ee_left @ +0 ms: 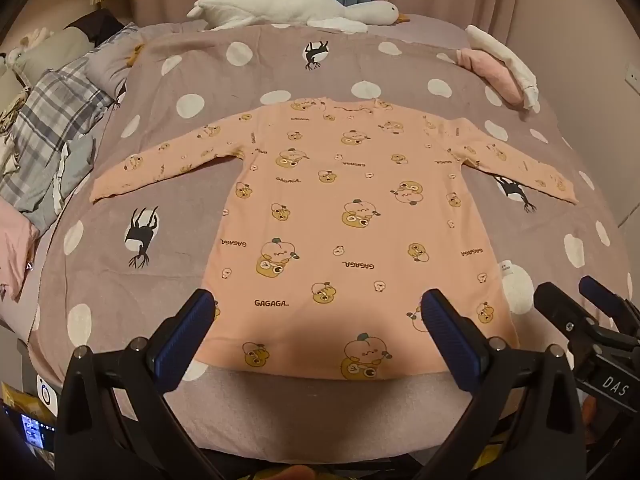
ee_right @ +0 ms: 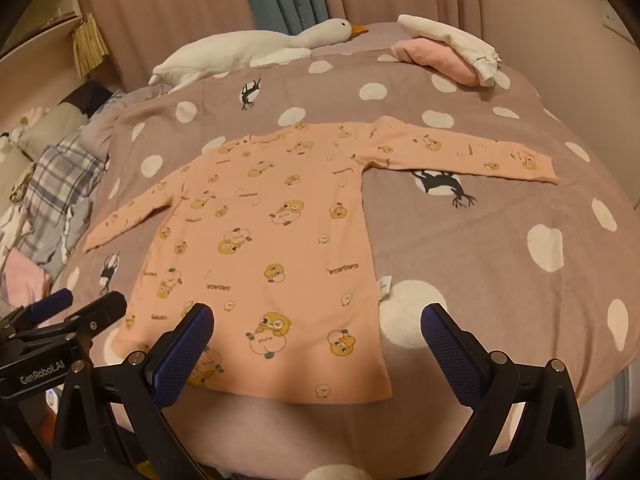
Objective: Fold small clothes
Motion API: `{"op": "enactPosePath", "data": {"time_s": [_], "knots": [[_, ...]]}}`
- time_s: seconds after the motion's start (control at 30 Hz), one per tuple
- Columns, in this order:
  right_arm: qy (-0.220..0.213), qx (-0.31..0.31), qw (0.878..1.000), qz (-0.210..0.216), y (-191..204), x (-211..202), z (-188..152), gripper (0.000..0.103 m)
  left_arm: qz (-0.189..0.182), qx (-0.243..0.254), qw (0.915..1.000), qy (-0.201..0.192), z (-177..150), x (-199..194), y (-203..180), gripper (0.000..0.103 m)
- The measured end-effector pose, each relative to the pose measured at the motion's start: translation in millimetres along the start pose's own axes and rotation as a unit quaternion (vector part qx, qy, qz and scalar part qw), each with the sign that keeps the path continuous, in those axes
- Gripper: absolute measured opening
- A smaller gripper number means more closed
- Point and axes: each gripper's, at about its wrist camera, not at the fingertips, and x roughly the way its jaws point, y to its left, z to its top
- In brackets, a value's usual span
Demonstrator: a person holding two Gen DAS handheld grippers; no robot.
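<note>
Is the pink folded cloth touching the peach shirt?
Apart. The right wrist view shows bare dotted bedspread between the pink folded cloth and the peach shirt.

Plush goose (white) atop dotted bedspread, beside plaid bedding.

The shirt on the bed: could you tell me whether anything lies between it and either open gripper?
Nothing visible does. The shirt lies flat and uncovered on the bed, with both the left gripper and right gripper open above its near hem.
</note>
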Motion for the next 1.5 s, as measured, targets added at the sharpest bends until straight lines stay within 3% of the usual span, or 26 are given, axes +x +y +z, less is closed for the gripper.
{"op": "enactPosePath", "data": {"time_s": [0.1, 1.5], "knots": [[-0.002, 0.001, 1.000, 0.003, 0.1, -0.7, 0.2, 0.102, -0.019, -0.016, 0.9995, 0.020, 1.0, 1.6, 2.9, 0.103], [0.000, 0.001, 1.000, 0.002, 1.2, 0.4, 0.1, 0.102, 0.002, -0.006, 0.9999, 0.010, 3.7, 1.3, 5.6, 0.103]]}}
